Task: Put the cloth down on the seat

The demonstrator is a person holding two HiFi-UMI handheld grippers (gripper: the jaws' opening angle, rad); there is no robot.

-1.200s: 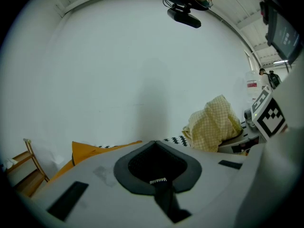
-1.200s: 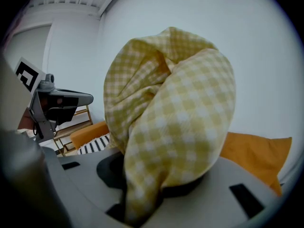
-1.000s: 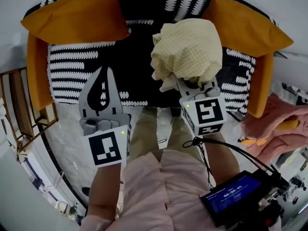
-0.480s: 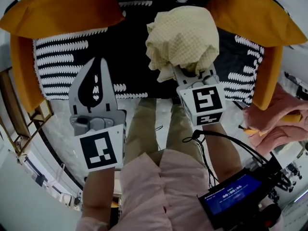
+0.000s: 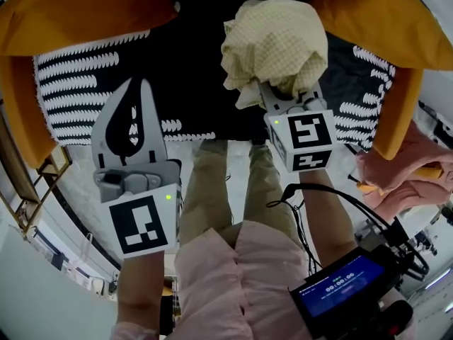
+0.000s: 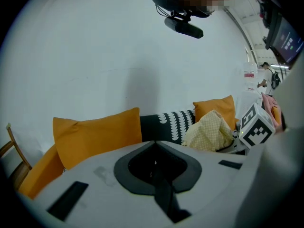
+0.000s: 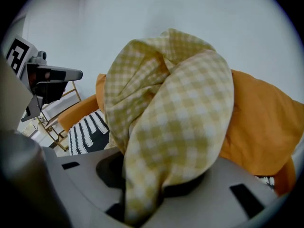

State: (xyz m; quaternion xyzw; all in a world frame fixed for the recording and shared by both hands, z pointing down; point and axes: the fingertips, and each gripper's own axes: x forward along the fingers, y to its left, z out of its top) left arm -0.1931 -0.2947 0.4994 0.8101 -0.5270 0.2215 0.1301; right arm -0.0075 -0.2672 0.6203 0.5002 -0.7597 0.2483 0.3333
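A bunched yellow checked cloth (image 5: 276, 44) hangs over the sofa seat (image 5: 191, 55), which has a black cover with white leaf-like marks. My right gripper (image 5: 280, 96) is shut on the cloth's lower folds, and the cloth hides its fingertips. In the right gripper view the cloth (image 7: 166, 118) fills the middle and spills out between the jaws. My left gripper (image 5: 136, 85) is shut and holds nothing, above the seat's front left part. In the left gripper view the cloth (image 6: 209, 132) shows at right, in front of an orange cushion (image 6: 213, 109).
Orange cushions (image 5: 78, 13) (image 5: 386, 16) flank the seat at left and right. A pink fabric heap (image 5: 414, 168) lies to the right of the sofa. A wooden frame (image 5: 32, 183) stands to its left. The person's legs (image 5: 212, 183) stand at the seat's front edge.
The right gripper has carried the cloth a little farther over the seat. The left gripper has drifted slightly left. Both holds are unchanged.
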